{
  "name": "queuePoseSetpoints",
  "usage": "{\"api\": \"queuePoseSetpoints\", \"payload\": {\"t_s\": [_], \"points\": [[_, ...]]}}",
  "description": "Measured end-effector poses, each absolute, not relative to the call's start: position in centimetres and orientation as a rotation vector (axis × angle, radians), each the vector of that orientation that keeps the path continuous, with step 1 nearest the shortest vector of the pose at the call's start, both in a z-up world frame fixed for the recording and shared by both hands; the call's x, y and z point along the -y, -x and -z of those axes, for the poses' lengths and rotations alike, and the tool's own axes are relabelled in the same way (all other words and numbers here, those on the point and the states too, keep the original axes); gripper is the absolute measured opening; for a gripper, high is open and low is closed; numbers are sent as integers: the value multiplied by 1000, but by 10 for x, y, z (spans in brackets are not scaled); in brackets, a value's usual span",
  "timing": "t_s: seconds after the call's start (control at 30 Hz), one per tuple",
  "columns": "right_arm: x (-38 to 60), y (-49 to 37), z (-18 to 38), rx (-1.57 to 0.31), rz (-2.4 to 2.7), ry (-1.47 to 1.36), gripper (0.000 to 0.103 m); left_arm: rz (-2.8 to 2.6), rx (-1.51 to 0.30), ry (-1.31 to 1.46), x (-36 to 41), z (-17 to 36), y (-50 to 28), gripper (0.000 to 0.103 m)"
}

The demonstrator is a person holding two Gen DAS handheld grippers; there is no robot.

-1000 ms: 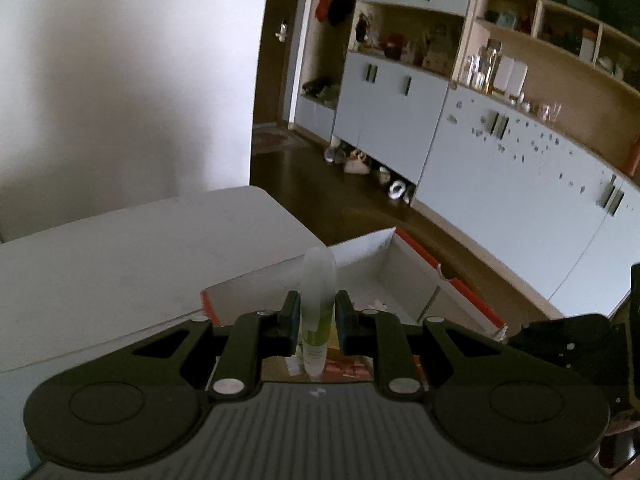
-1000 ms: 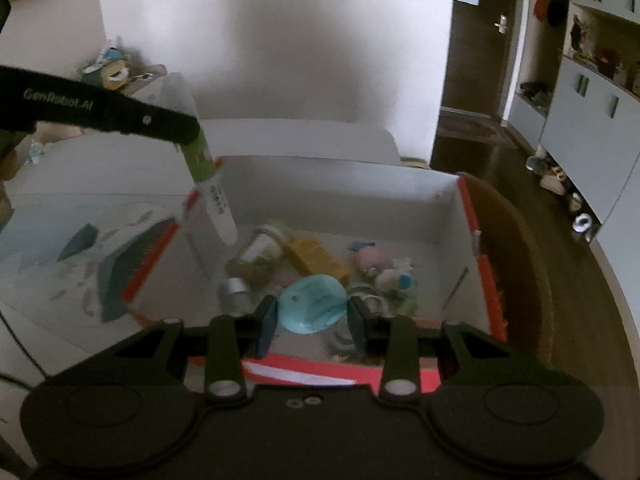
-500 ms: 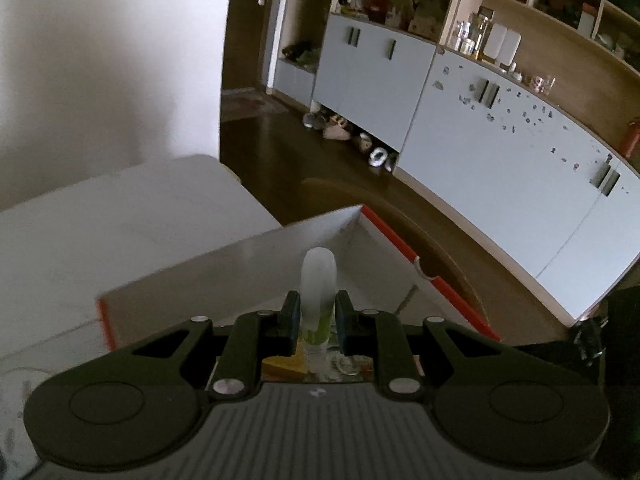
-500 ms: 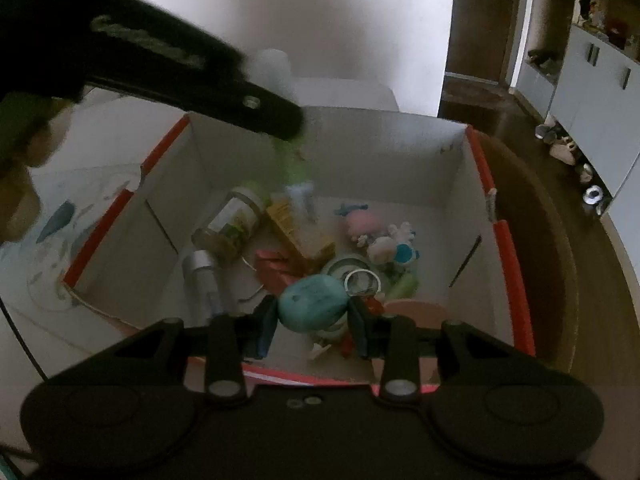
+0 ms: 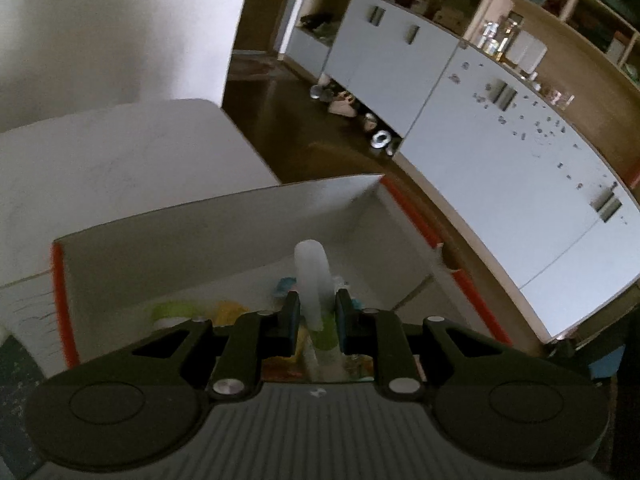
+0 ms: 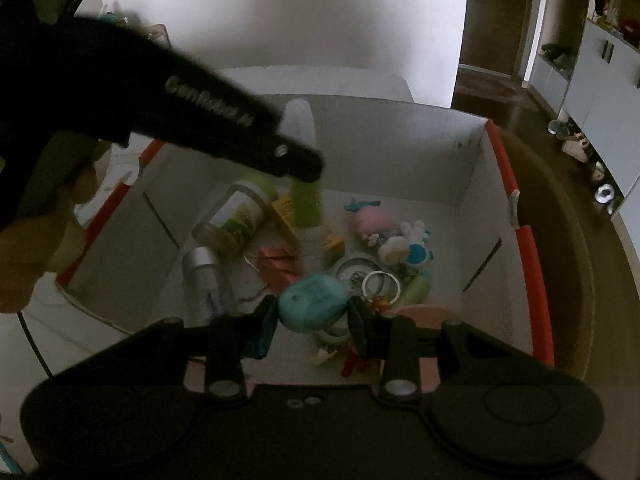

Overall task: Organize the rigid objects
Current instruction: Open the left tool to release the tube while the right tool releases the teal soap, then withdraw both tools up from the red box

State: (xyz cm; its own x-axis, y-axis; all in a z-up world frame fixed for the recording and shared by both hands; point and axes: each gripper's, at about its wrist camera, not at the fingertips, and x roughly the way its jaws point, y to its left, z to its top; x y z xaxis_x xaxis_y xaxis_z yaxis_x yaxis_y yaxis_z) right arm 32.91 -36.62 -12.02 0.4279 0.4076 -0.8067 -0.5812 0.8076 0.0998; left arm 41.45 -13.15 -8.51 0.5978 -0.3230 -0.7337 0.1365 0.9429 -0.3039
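Green bottle (image 5: 314,292) (L tongs (image 5: 316,312)) over box (image 5: 200,220)

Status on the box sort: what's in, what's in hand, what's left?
Done: jar, silver can, keyrings and small toys already lie in the white box. In hand: left gripper clamps a green tube over the box; right gripper clamps a teal oval object above it. Left: releasing both.

dim room: white wall (image 5: 100,20), dark wood floor (image 5: 288,120), pale blue cabinets (image 5: 500,152) under open wooden shelves (image 5: 532,4) (cluttered), shoes (image 5: 344,106) below.
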Motion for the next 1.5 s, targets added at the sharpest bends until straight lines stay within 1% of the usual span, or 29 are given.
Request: {"api": "queuePoseSetpoints", "payload": {"t_s": [0.3,0.63,0.73,0.8,0.93,1.0,1.07,1.37,1.43,1.47,1.5], "points": [[367,-332,121,-974,-622,197,37,194,-979,207,115,107,-408,18],[374,-324,113,-972,-598,166,41,217,-990,113,127,102,-388,18],[376,-320,109,-963,-591,155,43,221,-984,100,129,99,-381,18],[377,-318,106,-959,-593,145,48,224,-975,87,130,95,-374,18],[378,-310,98,-930,-592,151,52,220,-948,61,130,86,-360,18],[378,-305,93,-915,-595,145,58,215,-931,49,130,81,-352,18],[378,-300,88,-897,-600,151,61,212,-912,39,128,75,-343,18],[380,-280,69,-841,-608,115,63,190,-824,20,120,50,-308,19],[381,-277,65,-828,-613,102,64,180,-807,17,119,46,-302,22],[382,-275,62,-818,-615,95,67,177,-797,15,118,44,-298,26],[384,-272,59,-806,-618,85,72,171,-787,14,116,42,-295,30]]}}
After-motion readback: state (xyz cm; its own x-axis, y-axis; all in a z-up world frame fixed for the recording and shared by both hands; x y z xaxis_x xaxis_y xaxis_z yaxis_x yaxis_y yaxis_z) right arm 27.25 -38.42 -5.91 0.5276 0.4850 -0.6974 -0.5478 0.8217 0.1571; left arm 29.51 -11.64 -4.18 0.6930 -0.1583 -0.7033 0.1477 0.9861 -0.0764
